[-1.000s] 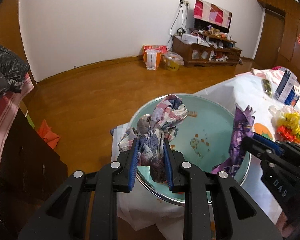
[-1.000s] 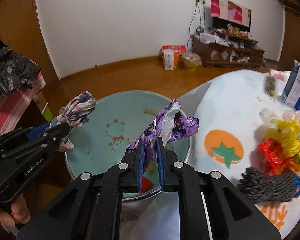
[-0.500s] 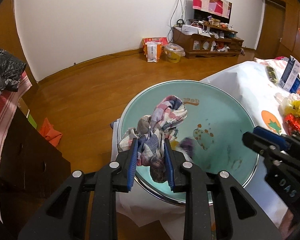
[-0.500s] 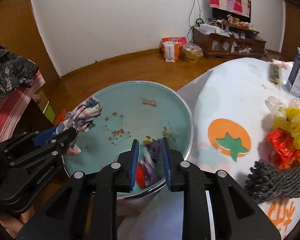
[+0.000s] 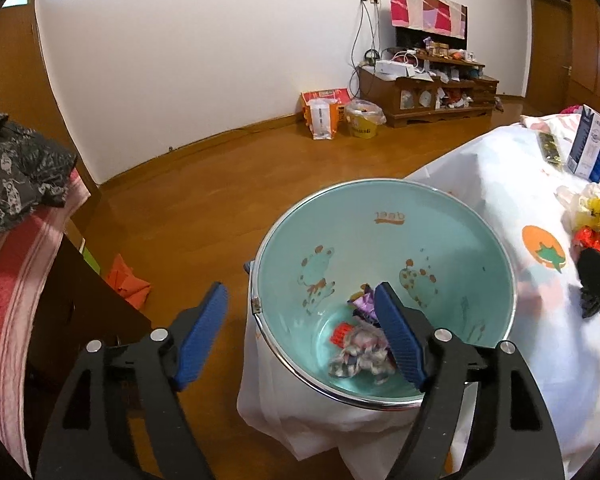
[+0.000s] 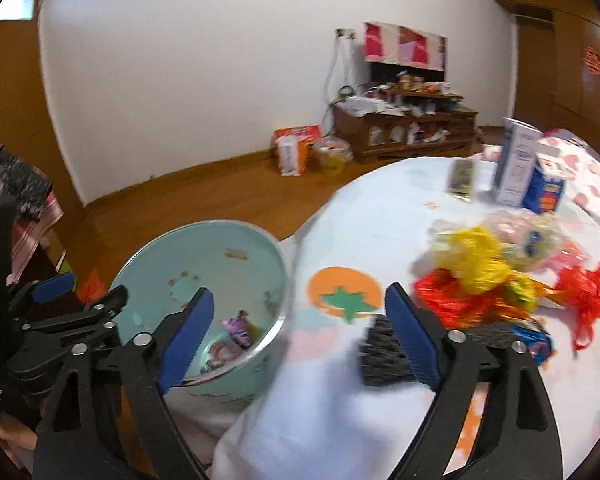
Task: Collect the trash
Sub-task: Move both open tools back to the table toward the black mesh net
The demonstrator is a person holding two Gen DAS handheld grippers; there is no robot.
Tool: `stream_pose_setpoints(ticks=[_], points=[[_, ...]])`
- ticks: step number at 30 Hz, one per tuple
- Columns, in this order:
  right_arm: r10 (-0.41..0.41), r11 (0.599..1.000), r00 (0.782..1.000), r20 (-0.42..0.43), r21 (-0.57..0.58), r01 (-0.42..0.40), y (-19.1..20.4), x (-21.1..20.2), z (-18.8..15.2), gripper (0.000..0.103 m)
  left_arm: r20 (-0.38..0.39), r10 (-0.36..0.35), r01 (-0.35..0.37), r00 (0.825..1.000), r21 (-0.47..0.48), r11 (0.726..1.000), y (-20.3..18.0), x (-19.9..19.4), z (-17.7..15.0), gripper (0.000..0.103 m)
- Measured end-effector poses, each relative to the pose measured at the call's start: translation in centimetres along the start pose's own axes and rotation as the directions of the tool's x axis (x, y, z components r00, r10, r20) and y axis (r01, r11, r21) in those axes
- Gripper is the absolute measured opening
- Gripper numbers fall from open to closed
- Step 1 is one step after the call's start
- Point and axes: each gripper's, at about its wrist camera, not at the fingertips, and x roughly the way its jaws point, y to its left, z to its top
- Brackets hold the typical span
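Bucket: pale green bucket [image 5: 384, 220] with a metal rim, standing on the wooden floor against the edge of the white-clothed table [image 5: 496, 184]; cartoon prints on its inner wall.
Trash in the bucket: checked cloth wad [image 5: 360, 358] lying at the bottom, blurred; a purple wrapper [image 5: 362, 304] and a small red piece [image 5: 342, 332] next to it, also at the bottom.
Left gripper: left gripper [image 5: 300, 332] hangs over the near rim of the bucket, its blue pads spread wide and opening further, nothing between them; one pad sits outside the rim over the floor, the other over the inside.
Right gripper: right gripper [image 6: 300, 334] is over the table edge just beside the bucket, jaws opening and already wide, with only tablecloth seen between them; that view is motion-blurred.
Trash beyond the bucket: grey mesh sleeve [image 6: 384, 356] on the cloth, partly hidden by the right gripper's far pad; behind it a heap of yellow wrappers [image 6: 476, 260] and red wrappers [image 6: 440, 300], farther from the bucket.
Cartons: blue and white cartons [image 6: 528, 176] upright on the table's far side from the bucket.
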Motion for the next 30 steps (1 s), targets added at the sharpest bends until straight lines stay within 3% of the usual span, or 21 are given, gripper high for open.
stream_pose_setpoints(ticks=[8,18,30], points=[[-0.085,0.994,0.995,0.054,0.073,0.081,-4.2,-3.5,0.1,0.088,0.036,0.011,-0.012,0.999,0.039,0.999,-2.0,-2.0,0.3,0.084],[-0.185,0.973,0.98,0.067,0.154,0.173,-9.8,-7.0,-1.6,0.088,0.053,-0.035,0.029,0.998,0.104,0.994,-6.2,-4.1,0.3,0.087],[-0.276,0.935,0.961,0.029,0.238,0.262,-15.2,-9.3,-4.5,0.087,0.03,-0.152,0.145,0.988,0.177,0.974,-11.0,-5.6,-0.9,0.088]])
